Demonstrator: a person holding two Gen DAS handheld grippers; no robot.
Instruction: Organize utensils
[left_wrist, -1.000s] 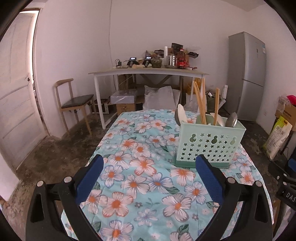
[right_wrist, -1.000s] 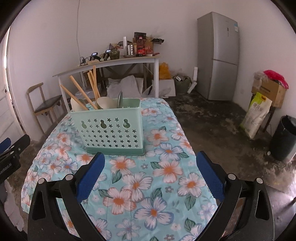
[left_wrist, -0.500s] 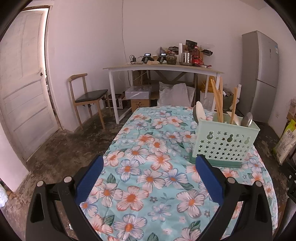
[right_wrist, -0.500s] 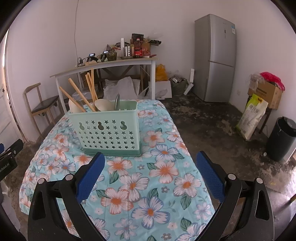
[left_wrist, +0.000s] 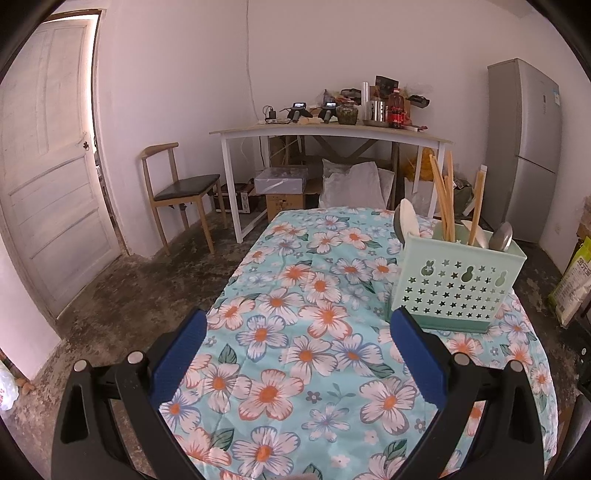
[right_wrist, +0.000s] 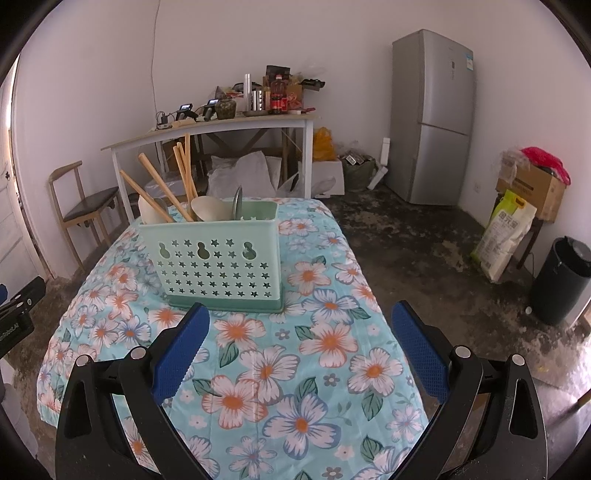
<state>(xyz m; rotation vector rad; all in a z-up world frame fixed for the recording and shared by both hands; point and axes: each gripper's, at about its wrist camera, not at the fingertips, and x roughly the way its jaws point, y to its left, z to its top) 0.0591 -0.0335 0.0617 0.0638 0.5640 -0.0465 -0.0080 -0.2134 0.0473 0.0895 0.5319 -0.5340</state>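
A mint-green perforated utensil caddy (left_wrist: 456, 284) stands on the floral tablecloth (left_wrist: 295, 332); it also shows in the right wrist view (right_wrist: 218, 264). It holds wooden chopsticks (left_wrist: 443, 199), pale spoons (left_wrist: 406, 221) and a metal spoon (left_wrist: 502, 236). In the right wrist view the chopsticks (right_wrist: 162, 192) lean left and a pale spoon (right_wrist: 207, 208) sits mid-caddy. My left gripper (left_wrist: 295, 354) is open and empty, left of and nearer than the caddy. My right gripper (right_wrist: 301, 350) is open and empty, nearer than the caddy and to its right.
A white desk (left_wrist: 332, 129) with clutter stands at the back wall, a wooden chair (left_wrist: 181, 188) to its left, a grey fridge (right_wrist: 432, 118) to the right. A black bin (right_wrist: 561, 280) and sacks stand right of the table. A door (left_wrist: 48, 166) is far left.
Both grippers have drawn back and away from the caddy, which now looks smaller and farther. The left view has swung left, showing more door and floor. Both stay open.
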